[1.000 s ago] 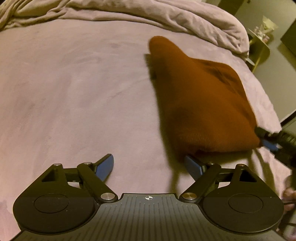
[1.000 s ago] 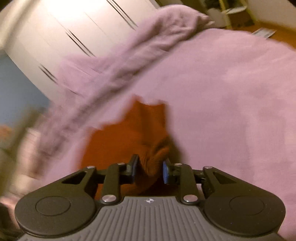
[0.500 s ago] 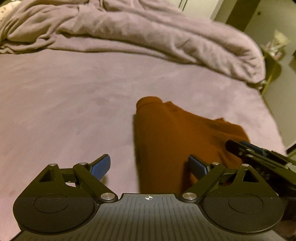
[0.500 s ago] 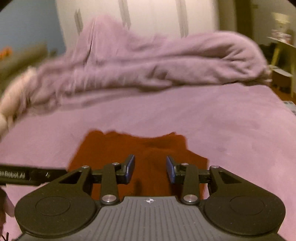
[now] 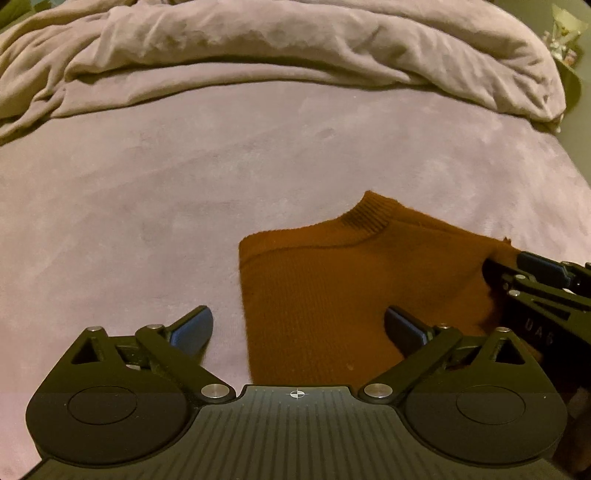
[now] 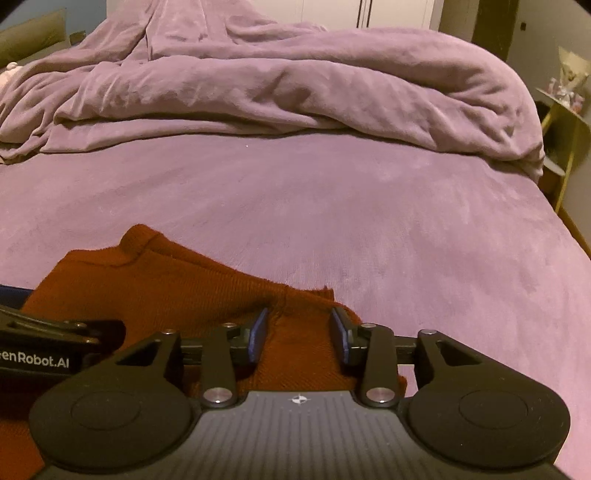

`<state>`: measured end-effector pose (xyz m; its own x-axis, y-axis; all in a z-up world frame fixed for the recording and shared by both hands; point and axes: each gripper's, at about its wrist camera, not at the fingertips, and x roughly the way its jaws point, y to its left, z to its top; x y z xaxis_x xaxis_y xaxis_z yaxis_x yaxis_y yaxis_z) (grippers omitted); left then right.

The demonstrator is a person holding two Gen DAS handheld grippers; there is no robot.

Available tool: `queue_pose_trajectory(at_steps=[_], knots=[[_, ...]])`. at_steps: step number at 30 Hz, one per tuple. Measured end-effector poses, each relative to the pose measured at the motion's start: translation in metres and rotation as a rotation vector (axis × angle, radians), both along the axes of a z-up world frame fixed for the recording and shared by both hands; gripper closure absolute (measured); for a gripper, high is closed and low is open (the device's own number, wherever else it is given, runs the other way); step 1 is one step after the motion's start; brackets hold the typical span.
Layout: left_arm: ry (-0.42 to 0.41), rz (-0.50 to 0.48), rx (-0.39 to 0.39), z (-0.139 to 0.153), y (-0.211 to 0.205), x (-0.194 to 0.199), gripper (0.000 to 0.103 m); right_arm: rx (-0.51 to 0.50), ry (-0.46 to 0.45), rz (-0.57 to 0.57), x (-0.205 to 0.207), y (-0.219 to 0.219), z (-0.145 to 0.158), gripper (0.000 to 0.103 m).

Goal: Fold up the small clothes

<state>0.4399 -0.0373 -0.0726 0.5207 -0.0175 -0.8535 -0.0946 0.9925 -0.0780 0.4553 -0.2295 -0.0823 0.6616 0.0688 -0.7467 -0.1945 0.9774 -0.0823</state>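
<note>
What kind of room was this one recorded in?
Most likely a bedroom: a bed with a rumpled purple duvet, white wardrobe doors behind, and a small side table beside it.

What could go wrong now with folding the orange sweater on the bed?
1. The orange sweater lies with one shoulder edge rumpled near the right gripper; folding from there might leave it crooked.
2. The left gripper, whose jaws have just been opening, stands wide with one pad off the cloth over the purple bedcover. Closing there might pinch the cover too.
3. Both grippers sit close together and could bump.
</note>
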Motion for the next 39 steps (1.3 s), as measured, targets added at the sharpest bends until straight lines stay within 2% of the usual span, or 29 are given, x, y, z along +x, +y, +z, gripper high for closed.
queue_pose_trajectory(at_steps=[3, 4, 5, 6, 8, 9, 13, 16, 18, 23, 25, 26, 27, 30, 32, 35, 39], knots=[[-0.015, 0.010, -0.080, 0.011, 0.010, -0.020, 0.002, 0.060, -0.008, 0.004, 0.000, -0.011, 0.006, 0.055], [-0.024, 0.000, -0.125, 0.016, 0.016, -0.032, 0.002, 0.070, -0.012, 0.004, -0.008, -0.017, 0.010, 0.048], [-0.037, -0.020, -0.168, 0.021, 0.023, -0.047, 0.002, 0.069, -0.012, -0.012, -0.018, -0.023, 0.014, 0.027], [-0.053, -0.037, -0.203, 0.024, 0.030, -0.061, 0.002, 0.078, -0.019, -0.034, -0.031, -0.032, 0.017, 0.022], [-0.079, -0.074, -0.261, 0.027, 0.042, -0.088, 0.002, 0.179, -0.054, -0.032, -0.068, -0.062, 0.022, 0.021], [-0.086, -0.088, -0.296, 0.026, 0.046, -0.098, 0.002, 0.248, -0.042, -0.040, -0.083, -0.077, 0.023, 0.019], [-0.013, -0.092, -0.499, 0.004, 0.055, -0.103, 0.002, 0.550, 0.103, -0.087, -0.111, -0.135, 0.005, 0.019], [-0.002, -0.062, -0.592, -0.007, 0.055, -0.093, 0.006, 0.691, 0.148, -0.085, -0.110, -0.153, 0.000, 0.021], [0.009, -0.061, -0.607, -0.009, 0.050, -0.088, 0.014, 0.721, 0.171, -0.074, -0.105, -0.152, -0.001, 0.025], [0.025, -0.060, -0.620, -0.019, 0.043, -0.069, 0.015, 0.788, 0.222, -0.044, -0.088, -0.139, -0.012, 0.025], [0.023, -0.030, -0.627, -0.019, 0.043, -0.068, 0.022, 0.806, 0.231, -0.048, -0.082, -0.133, -0.014, 0.028], [0.019, -0.024, -0.613, -0.018, 0.043, -0.068, 0.035, 0.814, 0.240, -0.044, -0.079, -0.129, -0.014, 0.036], [0.012, -0.027, -0.608, -0.018, 0.043, -0.068, 0.042, 0.828, 0.255, -0.048, -0.077, -0.125, -0.016, 0.041], [-0.001, -0.005, -0.631, -0.013, 0.050, -0.075, 0.050, 0.848, 0.274, -0.067, -0.077, -0.115, -0.019, 0.055], [-0.025, -0.018, -0.625, -0.001, 0.054, -0.083, 0.050, 0.844, 0.271, -0.067, -0.081, -0.106, -0.012, 0.059], [-0.053, -0.036, -0.594, 0.023, 0.068, -0.101, 0.050, 0.895, 0.288, -0.013, -0.089, -0.092, 0.002, 0.061], [-0.032, 0.012, -0.464, 0.039, 0.101, -0.136, 0.047, 0.887, 0.344, 0.113, -0.107, -0.051, 0.006, 0.061]])
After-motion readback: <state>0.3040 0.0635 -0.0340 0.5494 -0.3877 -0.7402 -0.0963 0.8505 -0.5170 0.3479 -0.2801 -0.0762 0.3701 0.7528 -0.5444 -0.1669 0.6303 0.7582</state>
